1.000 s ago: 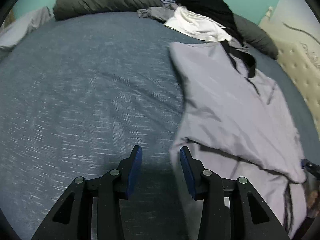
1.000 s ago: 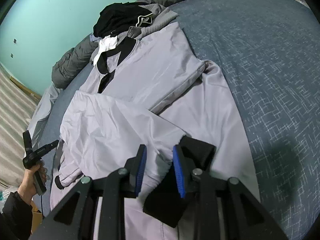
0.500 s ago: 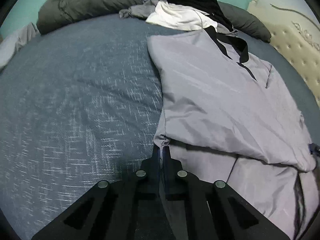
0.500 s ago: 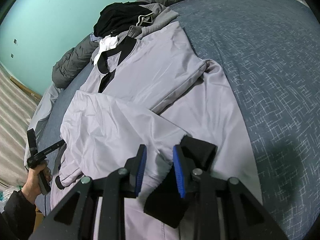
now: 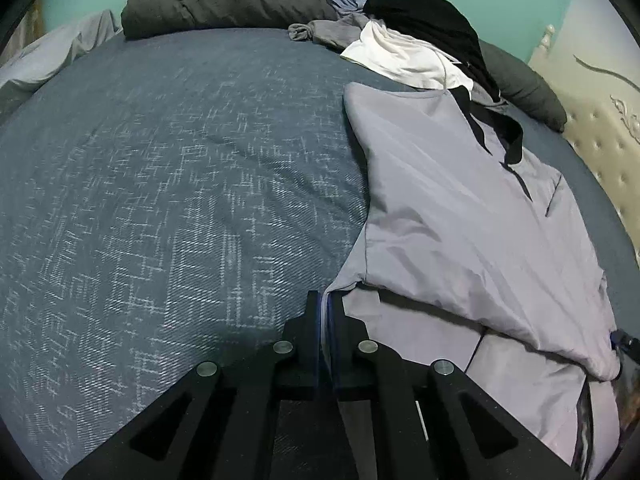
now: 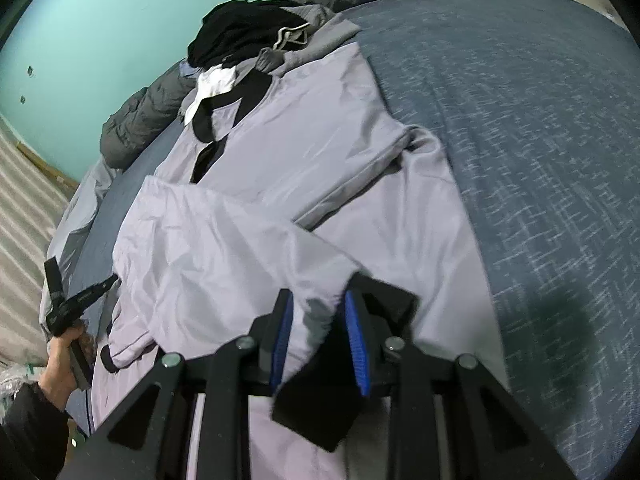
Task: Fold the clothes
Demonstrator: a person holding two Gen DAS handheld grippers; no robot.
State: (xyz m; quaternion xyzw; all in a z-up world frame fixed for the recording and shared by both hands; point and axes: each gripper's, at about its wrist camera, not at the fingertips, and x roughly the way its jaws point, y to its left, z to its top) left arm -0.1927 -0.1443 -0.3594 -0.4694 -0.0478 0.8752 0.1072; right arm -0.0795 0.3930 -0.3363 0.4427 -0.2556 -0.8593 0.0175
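Fabric is pinched at both near corners of the pale lilac, smooth-woven shirt with black collar and cuffs [image 5: 460, 208], which lies spread on the bed's blue-grey cross-hatched cover [image 5: 180, 180]. The left gripper [image 5: 324, 308] has its blue pads pressed nearly together on the shirt's near left edge, right where the folded-over sleeve meets the body. The right gripper [image 6: 318, 320] stands narrowly parted, with the end of the other sleeve and its black cuff [image 6: 320, 392] bunched between the pads; it seems to hold them.

From both grippers the shirt's long axis runs straight away toward the collar [image 6: 208, 120], so any fold upward would carry the hem along that line. The left hand [image 6: 66, 344] sits at the garment's outer side, the right over its middle.

Open cover lies wide to the left gripper's left, giving free room. Beyond the collar, a heap of black, white and grey clothes [image 5: 408, 32] touches the shirt's top edge, and a dark grey duvet [image 5: 224, 0] lines the far side.
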